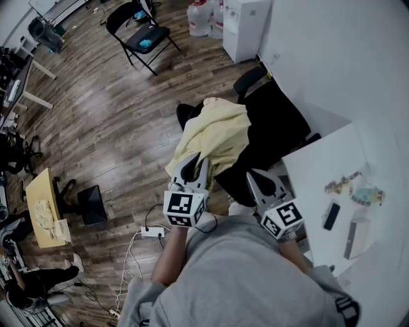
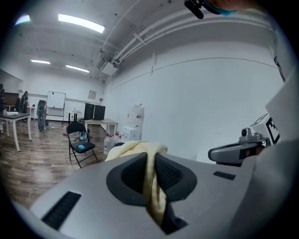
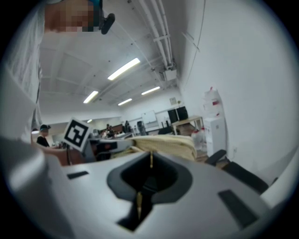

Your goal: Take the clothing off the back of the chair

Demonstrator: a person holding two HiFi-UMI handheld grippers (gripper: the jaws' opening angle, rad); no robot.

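A pale yellow piece of clothing (image 1: pixel 217 131) is draped over the back of a black office chair (image 1: pixel 281 124). My left gripper (image 1: pixel 195 165) is shut on its near edge. In the left gripper view a fold of the yellow cloth (image 2: pixel 152 186) runs down between the jaws of the left gripper (image 2: pixel 150 156). My right gripper (image 1: pixel 251 174) hangs just right of the clothing, over the black chair. In its own view the right gripper (image 3: pixel 150 158) has its jaws together, with only a thin yellow sliver in the seam. The clothing (image 3: pixel 168 144) lies just beyond them.
A white table (image 1: pixel 319 185) with a phone (image 1: pixel 331 216) and small items stands at the right, against a white wall. A black folding chair (image 1: pixel 144 35), water jugs (image 1: pixel 199 18) and a white cabinet (image 1: pixel 246 25) stand farther off. A power strip (image 1: pixel 152 231) with cables lies on the wood floor.
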